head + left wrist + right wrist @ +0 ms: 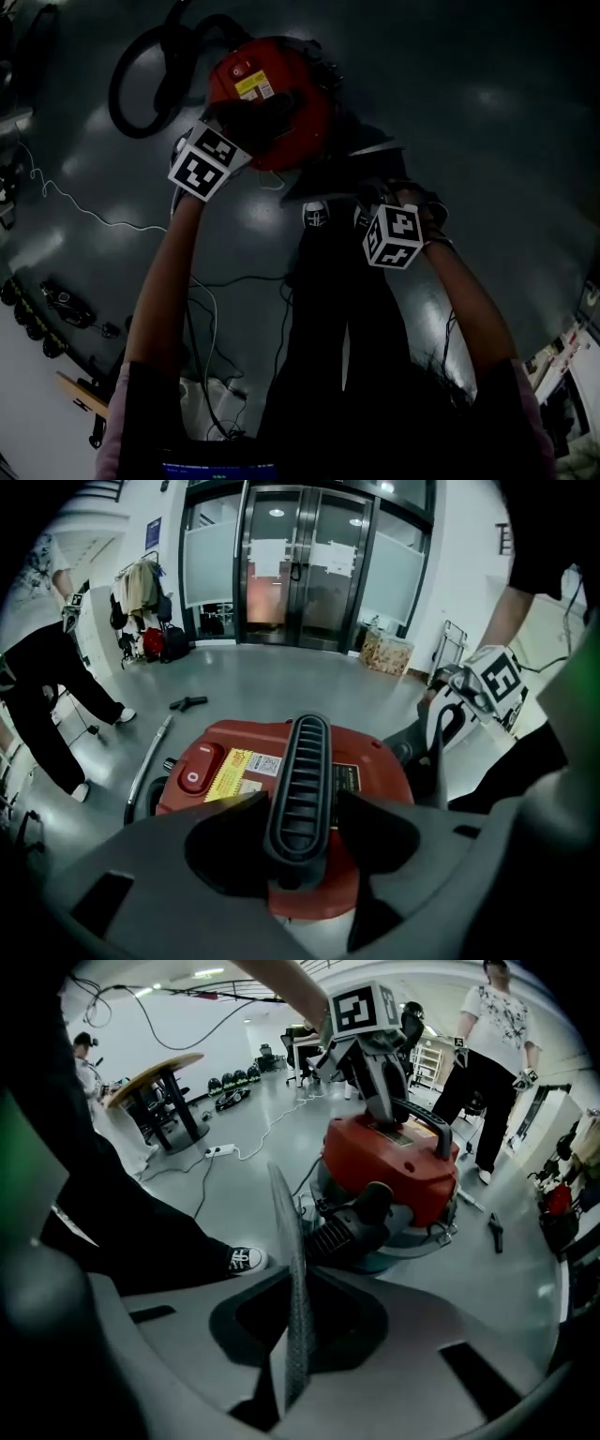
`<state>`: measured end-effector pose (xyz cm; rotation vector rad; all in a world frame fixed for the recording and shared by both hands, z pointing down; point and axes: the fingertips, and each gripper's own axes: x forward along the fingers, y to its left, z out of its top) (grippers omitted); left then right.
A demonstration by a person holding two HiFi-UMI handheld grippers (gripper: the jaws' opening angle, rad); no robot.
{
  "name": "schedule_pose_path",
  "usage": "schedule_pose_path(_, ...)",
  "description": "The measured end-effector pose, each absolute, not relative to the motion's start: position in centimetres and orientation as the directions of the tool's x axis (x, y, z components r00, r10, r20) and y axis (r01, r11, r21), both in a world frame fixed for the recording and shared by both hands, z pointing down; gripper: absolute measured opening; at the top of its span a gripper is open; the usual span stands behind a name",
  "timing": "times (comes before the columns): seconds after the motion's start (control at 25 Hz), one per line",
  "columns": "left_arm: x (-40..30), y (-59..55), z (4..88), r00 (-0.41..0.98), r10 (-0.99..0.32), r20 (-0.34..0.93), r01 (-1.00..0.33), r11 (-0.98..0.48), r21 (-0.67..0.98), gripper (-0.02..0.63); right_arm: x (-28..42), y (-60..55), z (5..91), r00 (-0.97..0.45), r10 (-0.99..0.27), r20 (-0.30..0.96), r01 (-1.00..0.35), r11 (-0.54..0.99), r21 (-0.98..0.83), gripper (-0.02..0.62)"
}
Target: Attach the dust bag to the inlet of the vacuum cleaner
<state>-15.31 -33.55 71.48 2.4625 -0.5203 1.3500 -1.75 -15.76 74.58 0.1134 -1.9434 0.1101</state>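
Slippage is the worry. The right claw [297,1279] is clenched on the edge of a thin grey woven dust bag [289,1227], which is still well short of the black ribbed stub [352,1224] (the inlet, I'd guess) on the round red plastic vacuum cleaner [394,1162]. The left claw [300,806] gapes around the black slotted carry handle [302,761] without pinching it, so the drum could skid on the glossy grey floor [281,682]. White cables [258,1138] trail nearby, with glass doors [300,569] beyond.
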Motion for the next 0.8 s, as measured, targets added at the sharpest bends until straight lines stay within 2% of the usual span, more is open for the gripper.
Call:
schedule_pose_path(0.08,-15.3,-33.6,71.5,0.505,-0.18,0.844,-0.443,-0.893,0.075,0.232,-2.1,-16.7,75.2,-0.366,-0.038,0.93,-0.186,0.982,-0.033,0.041)
schedule_pose_path(0.24,-15.3,-33.6,71.5,0.516,-0.177,0.838,-0.445,-0.892,0.085,0.23,-2.0,-18.2,75.9,-0.451,0.034,0.892,-0.436,0.864,-0.253,0.041)
schedule_pose_path(0.36,-15.3,-33.6,71.6,0.523,-0.179,0.833,-0.452,-0.887,0.093,0.23,-1.7,-18.3,76.5,-0.514,0.055,0.856,-0.52,0.774,-0.362,0.043)
schedule_pose_path(0.48,-15.5,-33.7,71.7,0.524,-0.19,0.831,-0.459,-0.884,0.087,0.23,-1.6,-18.4,77.2,-0.58,0.101,0.809,-0.502,0.738,-0.452,0.046)
schedule_pose_path(0.56,-15.5,-33.7,71.8,0.524,-0.19,0.83,-0.461,-0.883,0.089,0.23,-1.5,-18.2,77.2,-0.588,0.136,0.797,-0.449,0.765,-0.462,0.046)
schedule_pose_path(0.8,-15.5,-33.6,71.5,0.527,-0.189,0.829,-0.466,-0.88,0.095,0.23,-1.0,-17.9,75.9,-0.448,0.17,0.878,-0.31,0.891,-0.331,0.046)
